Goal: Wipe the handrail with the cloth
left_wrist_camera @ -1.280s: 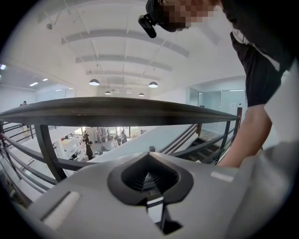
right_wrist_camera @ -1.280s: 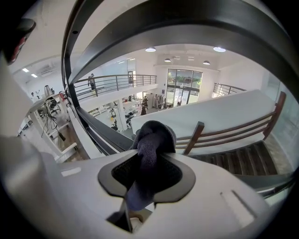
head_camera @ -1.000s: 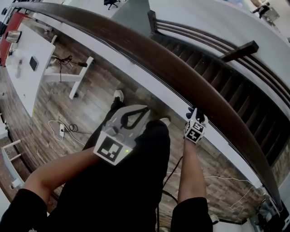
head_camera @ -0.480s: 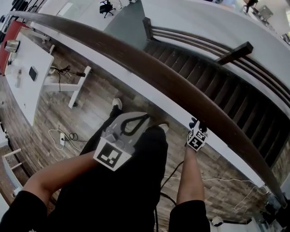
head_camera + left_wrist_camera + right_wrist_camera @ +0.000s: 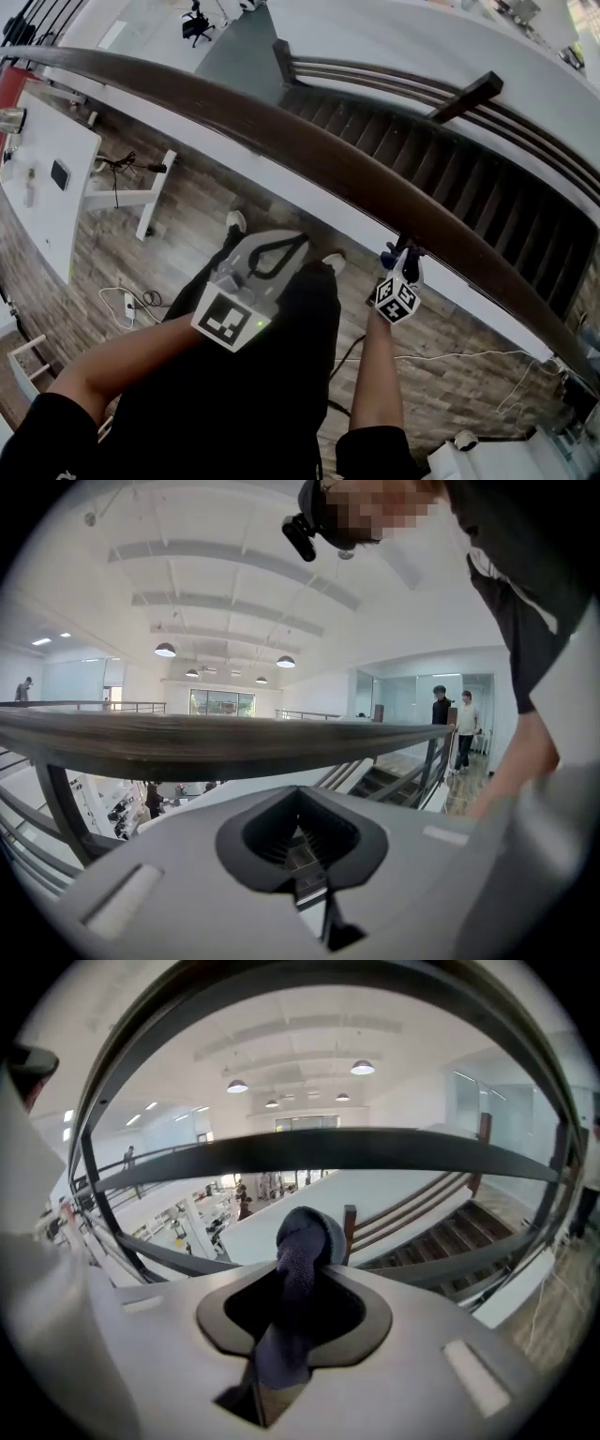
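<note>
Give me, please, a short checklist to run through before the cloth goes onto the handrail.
1. Right tongs grip the cloth: ok; they have just closed a little further on it.
2. Cloth resting on the handrail: not ok; it is below the rail, not touching.
3. Left tongs shut, empty and clear of the rail: ok.
4. Rail top free of objects: ok, as far as it shows.
5. Cloth clean enough to wipe with: cannot tell.

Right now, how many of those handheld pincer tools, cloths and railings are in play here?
Grey two-jaw grippers with marker cubes: 2 (left gripper, right gripper)
Dark blue cloth, clamped in the right gripper: 1
Dark brown wooden handrail: 1
Total: 4
</note>
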Demonstrator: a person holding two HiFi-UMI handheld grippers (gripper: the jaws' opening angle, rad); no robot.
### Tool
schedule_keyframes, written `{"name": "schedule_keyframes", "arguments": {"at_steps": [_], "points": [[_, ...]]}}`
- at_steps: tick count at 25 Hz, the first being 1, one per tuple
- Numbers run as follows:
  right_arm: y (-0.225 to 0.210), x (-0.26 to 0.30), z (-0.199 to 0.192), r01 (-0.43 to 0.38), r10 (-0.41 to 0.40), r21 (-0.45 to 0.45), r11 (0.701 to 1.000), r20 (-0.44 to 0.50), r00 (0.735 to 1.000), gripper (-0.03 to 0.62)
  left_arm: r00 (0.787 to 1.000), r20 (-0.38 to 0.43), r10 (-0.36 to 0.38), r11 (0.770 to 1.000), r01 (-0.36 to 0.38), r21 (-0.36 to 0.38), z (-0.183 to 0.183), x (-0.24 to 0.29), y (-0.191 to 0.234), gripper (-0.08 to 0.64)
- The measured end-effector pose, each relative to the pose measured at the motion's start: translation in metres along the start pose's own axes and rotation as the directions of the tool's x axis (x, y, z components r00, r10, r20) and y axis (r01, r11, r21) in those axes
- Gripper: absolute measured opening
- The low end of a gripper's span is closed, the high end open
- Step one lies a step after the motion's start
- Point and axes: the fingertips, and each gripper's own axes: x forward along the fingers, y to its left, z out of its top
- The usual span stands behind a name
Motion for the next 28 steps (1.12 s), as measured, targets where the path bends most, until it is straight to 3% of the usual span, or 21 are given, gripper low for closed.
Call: {"name": "schedule_keyframes", "arguments": {"at_steps": [3, 7, 9, 12, 16, 19, 21, 25, 28], "points": [[0.012, -0.036, 0.012, 0.028, -0.031, 0.074, 0.997, 0.045, 0.999, 0.087, 0.998, 0.051, 0.041, 0.994, -0.036, -0.102, 0.010, -0.007, 0.025, 0.000], [0.043, -0.091, 0.053, -0.001, -0.011, 0.102, 0.995, 0.122, 0.992, 0.087, 0.995, 0.090, 0.048, 0.991, -0.036, -0.131, 0.032, -0.015, 0.053, 0.000], [0.059, -0.119, 0.089, -0.039, 0.019, 0.096, 0.995, 0.206, 0.978, 0.086, 0.994, 0.101, 0.047, 0.993, -0.035, -0.110, 0.043, -0.013, 0.067, 0.000], [0.091, -0.177, 0.138, -0.085, 0.060, 0.056, 0.995, 0.350, 0.935, 0.086, 0.994, 0.091, 0.066, 0.992, -0.055, -0.111, 0.040, -0.018, 0.089, 0.000], [0.143, -0.248, 0.200, -0.085, 0.096, -0.044, 0.995, 0.498, 0.862, 0.086, 0.994, 0.079, 0.081, 0.985, -0.067, -0.160, 0.034, -0.043, 0.121, 0.000], [0.175, -0.281, 0.249, -0.080, 0.155, -0.153, 0.985, 0.575, 0.804, 0.086, 0.990, 0.126, 0.068, 0.989, -0.051, -0.136, 0.053, -0.056, 0.126, 0.000], [0.190, -0.297, 0.272, -0.082, 0.173, -0.174, 0.981, 0.611, 0.772, 0.086, 0.985, 0.163, 0.054, 0.991, -0.032, -0.133, 0.068, -0.062, 0.124, 0.000], [0.209, -0.309, 0.295, -0.102, 0.170, -0.142, 0.985, 0.651, 0.740, 0.081, 0.975, 0.210, 0.067, 0.988, -0.034, -0.153, 0.092, -0.071, 0.125, 0.000], [0.223, -0.303, 0.297, -0.103, 0.162, -0.129, 0.986, 0.656, 0.737, 0.077, 0.971, 0.229, 0.067, 0.989, -0.035, -0.142, 0.100, -0.070, 0.131, 0.000]]}}
